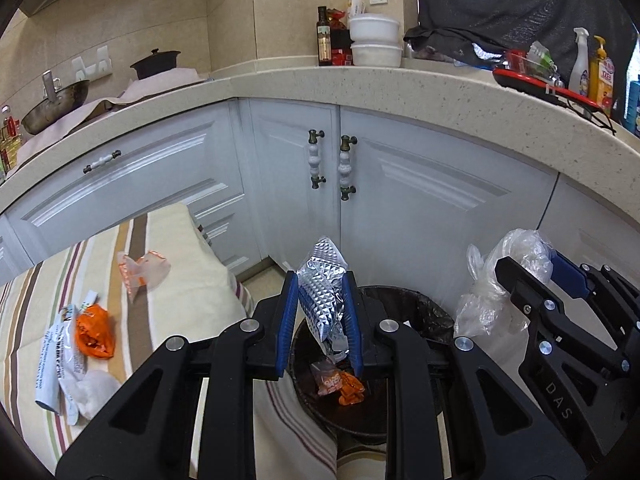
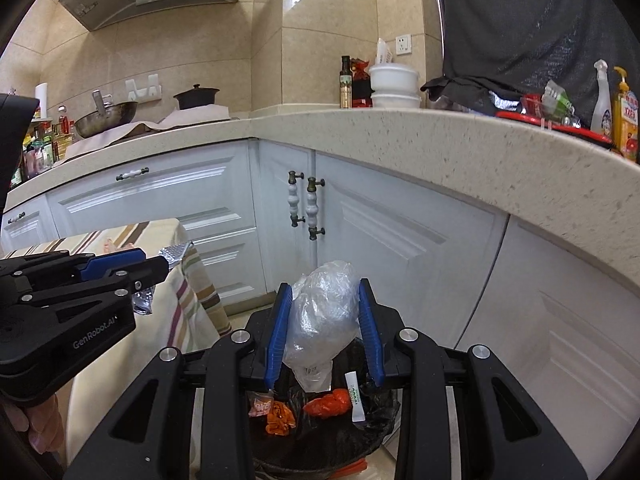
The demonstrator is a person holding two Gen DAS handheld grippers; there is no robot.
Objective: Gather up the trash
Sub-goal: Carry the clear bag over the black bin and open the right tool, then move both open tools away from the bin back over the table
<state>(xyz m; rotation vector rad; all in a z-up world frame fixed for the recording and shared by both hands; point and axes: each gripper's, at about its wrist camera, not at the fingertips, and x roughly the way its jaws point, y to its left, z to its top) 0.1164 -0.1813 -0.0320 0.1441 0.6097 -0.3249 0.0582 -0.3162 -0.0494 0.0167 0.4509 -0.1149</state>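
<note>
A kitchen corner seen from two cameras mounted on handheld claws. The left claw point(image 1: 322, 312) is pinching a crumpled silver foil wrapper point(image 1: 322, 296) between its blue pads, holding it above the open mouth of a trash bin point(image 1: 424, 308) lined with a black bag. The right claw point(image 2: 326, 334) is pinching a wad of clear plastic bag point(image 2: 324, 316) between its blue pads, also above the bin. Inside the bin lie orange wrappers point(image 2: 328, 402) and a small white sachet point(image 2: 354, 398).

To the left of the bin stands a desk covered with a striped cream cloth point(image 1: 192, 280). More trash lies on it: a clear packet with orange print point(image 1: 142, 270), an orange crumpled wrapper point(image 1: 95, 332), and white printed wrappers point(image 1: 60, 364) just beside it.

Behind are white cabinet doors point(image 1: 400, 200) under a speckled stone kitchen counter point(image 1: 360, 84) carrying a dark bottle point(image 1: 325, 38), stacked white containers point(image 1: 375, 40), a wok point(image 1: 56, 104) and cleaning bottles point(image 1: 590, 66).
</note>
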